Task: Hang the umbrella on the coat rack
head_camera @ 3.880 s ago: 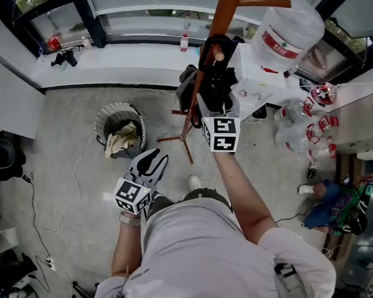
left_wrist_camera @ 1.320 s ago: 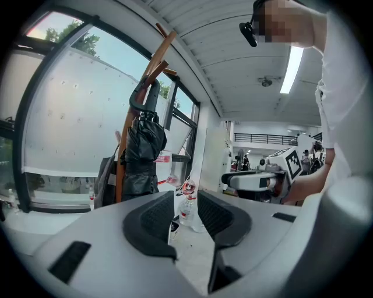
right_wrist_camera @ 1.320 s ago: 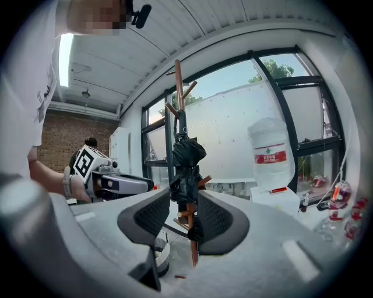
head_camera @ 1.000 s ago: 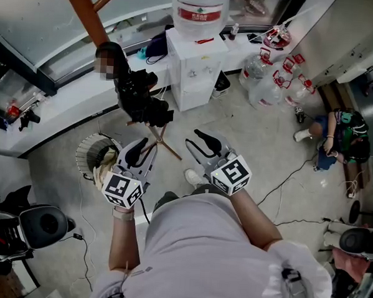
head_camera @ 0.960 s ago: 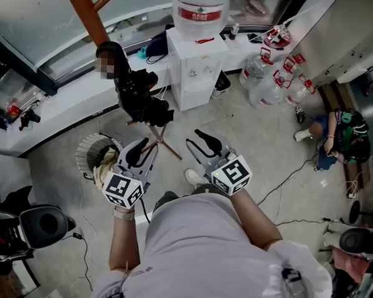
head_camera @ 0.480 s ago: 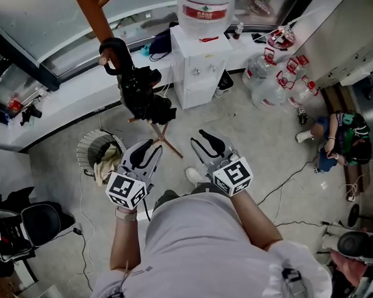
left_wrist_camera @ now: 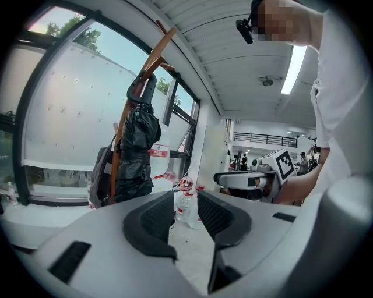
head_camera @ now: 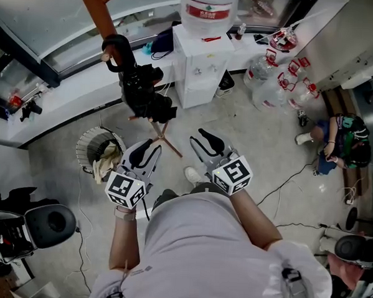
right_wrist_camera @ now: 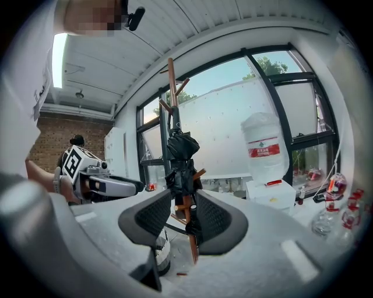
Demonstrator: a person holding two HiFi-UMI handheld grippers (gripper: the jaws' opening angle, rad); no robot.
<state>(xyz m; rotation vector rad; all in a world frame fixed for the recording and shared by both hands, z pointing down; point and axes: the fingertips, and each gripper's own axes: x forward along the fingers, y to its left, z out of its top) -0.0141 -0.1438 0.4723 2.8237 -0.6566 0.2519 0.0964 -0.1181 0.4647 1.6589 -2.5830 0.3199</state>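
The black folded umbrella (head_camera: 143, 90) hangs by its hooked handle (head_camera: 117, 48) on the brown wooden coat rack (head_camera: 94, 6), free of both grippers. My left gripper (head_camera: 150, 144) is held low in front of me, below the umbrella, jaws together and empty. My right gripper (head_camera: 202, 138) sits beside it to the right, also shut with nothing held. The left gripper view shows the umbrella (left_wrist_camera: 137, 145) on the rack (left_wrist_camera: 152, 58) ahead to the left. The right gripper view has the umbrella (right_wrist_camera: 182, 157) straight ahead beyond the jaws, well out of reach.
A white water dispenser (head_camera: 200, 59) with a bottle on top stands right of the rack. Several water jugs (head_camera: 277, 81) lie further right. A waste basket (head_camera: 99, 153) is on the floor left of the rack's feet (head_camera: 165, 138). A dark chair (head_camera: 45, 222) stands lower left.
About four seconds ago my right gripper was up at the rack by the umbrella; now it is lowered and away from it. Over the last second both grippers have barely moved.
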